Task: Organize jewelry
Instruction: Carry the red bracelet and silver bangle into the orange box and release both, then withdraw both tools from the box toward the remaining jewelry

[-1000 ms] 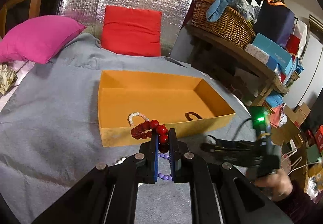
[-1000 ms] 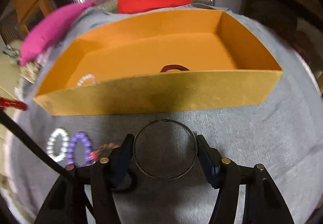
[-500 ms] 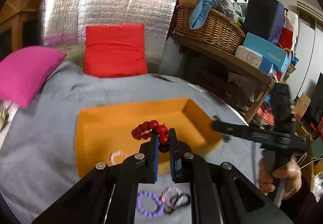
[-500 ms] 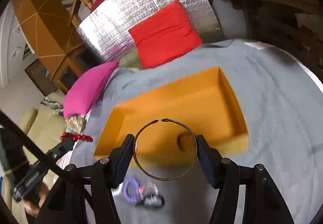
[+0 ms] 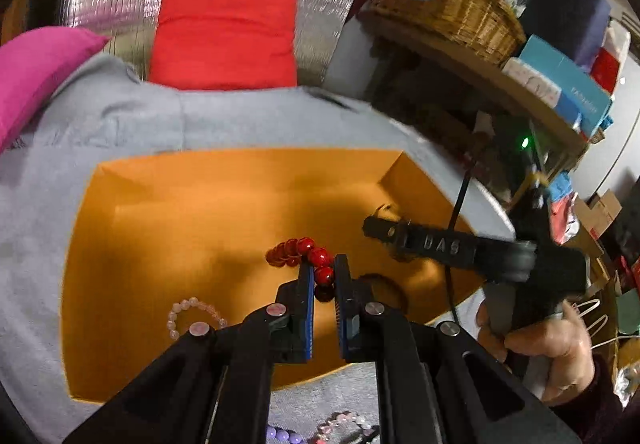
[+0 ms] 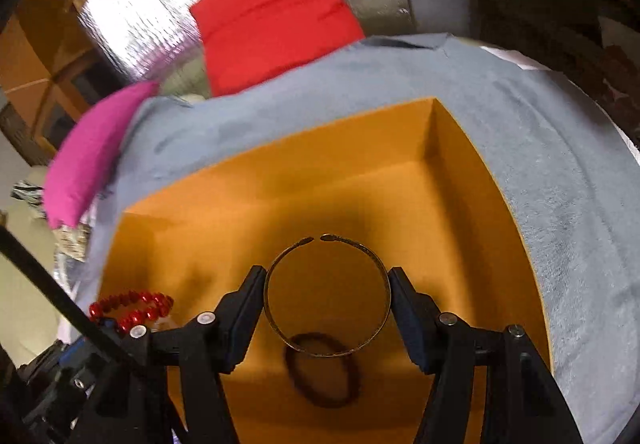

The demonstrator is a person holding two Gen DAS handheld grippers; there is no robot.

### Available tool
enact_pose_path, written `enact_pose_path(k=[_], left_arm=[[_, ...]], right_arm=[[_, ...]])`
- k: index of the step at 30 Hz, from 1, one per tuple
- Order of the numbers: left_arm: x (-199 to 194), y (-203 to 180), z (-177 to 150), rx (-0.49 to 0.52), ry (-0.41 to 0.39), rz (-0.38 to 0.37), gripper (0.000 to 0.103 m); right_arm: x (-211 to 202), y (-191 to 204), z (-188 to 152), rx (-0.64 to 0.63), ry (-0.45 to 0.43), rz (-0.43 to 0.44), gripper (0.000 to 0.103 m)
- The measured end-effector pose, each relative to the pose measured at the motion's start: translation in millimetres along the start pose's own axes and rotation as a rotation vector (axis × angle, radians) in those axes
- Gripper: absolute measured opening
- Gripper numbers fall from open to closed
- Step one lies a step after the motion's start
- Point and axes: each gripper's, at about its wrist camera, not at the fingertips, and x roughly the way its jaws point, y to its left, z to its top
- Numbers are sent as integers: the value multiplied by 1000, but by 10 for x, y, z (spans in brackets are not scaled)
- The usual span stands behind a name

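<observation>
Grey cloth (image 6: 560, 172) bears the orange box (image 6: 472, 164), already holding a pale bead bracelet (image 5: 194, 314) and dark band (image 6: 322, 370), while the left gripper (image 5: 323, 276) pinches red beads (image 5: 304, 250) and the right gripper (image 6: 327, 296) clasps a metal bangle (image 6: 327, 240) above it, purple beads (image 5: 280, 435) left outside.

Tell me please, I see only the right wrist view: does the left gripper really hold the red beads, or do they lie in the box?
Observer: It holds them. The left gripper is shut on the red bead bracelet, over the orange box.
Operator: Good. My right gripper has the metal bangle. Is any jewelry outside the box?
Observer: Yes. Purple beads and pink beads lie on the gray cloth, just in front of the box's near wall.
</observation>
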Motion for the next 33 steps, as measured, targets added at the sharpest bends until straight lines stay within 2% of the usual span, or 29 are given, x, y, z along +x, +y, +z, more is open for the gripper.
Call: enact_pose_path(k=[3, 5, 6, 7, 11, 13, 18, 22, 25, 29, 33], left_arm=[[51, 2, -28, 20, 36, 35, 12], [-14, 16, -21, 24, 30, 55, 27], [-111, 30, -17, 24, 3, 66, 41], [-223, 46, -17, 24, -28, 78, 50], [-735, 183, -37, -6, -130, 134, 57], [-1006, 287, -91, -40, -173, 186, 63], [-1516, 489, -381, -116, -215, 304, 65], [-1742, 563, -755, -136, -196, 337, 65], [-1761, 611, -1051, -170, -153, 347, 65], [-1651, 664, -1357, -198, -74, 342, 65], [-1511, 677, -1458, -155, -21, 348, 65]], right_arm=[[17, -74, 21, 30, -10, -30, 67], [-8, -122, 23, 47, -30, -15, 69], [-12, -140, 29, 63, -30, 3, 70], [-33, -162, 32, 82, -34, 19, 70], [-338, -94, -39, 43, -116, 57, 70], [-540, -75, -109, 36, -153, 83, 70], [-1030, -43, -414, 6, -195, 152, 70], [-1259, -50, -823, -5, -178, 213, 69], [-1274, -36, -1175, -23, -113, 220, 65], [-1181, 3, -1533, -45, -21, 232, 52], [-1090, 186, -1809, -135, 27, 212, 52]])
